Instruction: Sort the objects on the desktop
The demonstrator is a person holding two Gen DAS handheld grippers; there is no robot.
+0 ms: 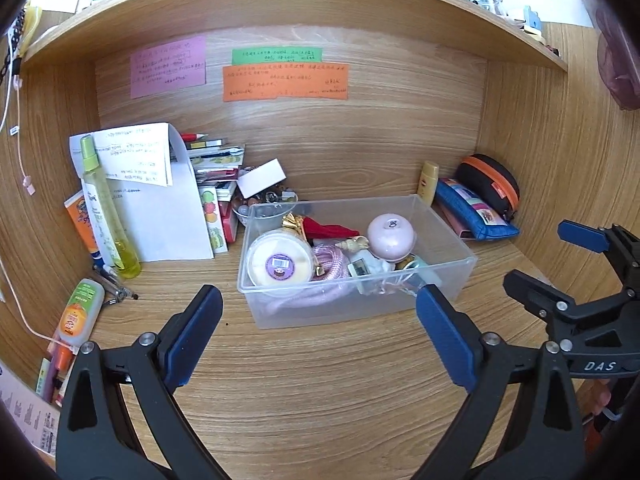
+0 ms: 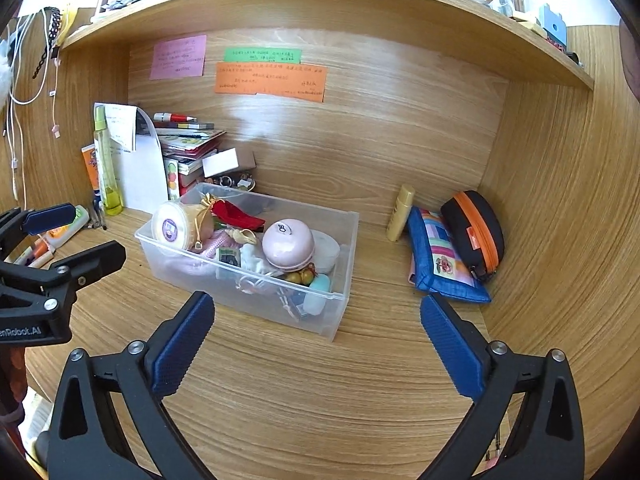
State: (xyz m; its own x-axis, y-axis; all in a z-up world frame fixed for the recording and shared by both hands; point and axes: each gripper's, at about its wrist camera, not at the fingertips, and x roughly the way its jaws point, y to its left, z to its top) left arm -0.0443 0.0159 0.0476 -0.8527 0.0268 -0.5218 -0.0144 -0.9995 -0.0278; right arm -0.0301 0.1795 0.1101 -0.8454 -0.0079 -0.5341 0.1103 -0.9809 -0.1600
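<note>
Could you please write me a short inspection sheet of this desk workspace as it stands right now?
Surface: wooden desk inside a wooden alcove; front area bare.
Job's things: clear plastic bin at centre holds a round white tub, a pink round case, red cloth and small trinkets.
Clutter: yellow-green spray bottle and papers with stacked books at left; blue pouch, black-orange zip case and small yellow bottle at right.
Grippers: left gripper and right gripper both open, holding nothing.
Cables: white cords hang on the left wall.
Surroundings: coloured notes on the back panel; crowded shelf above.
</note>
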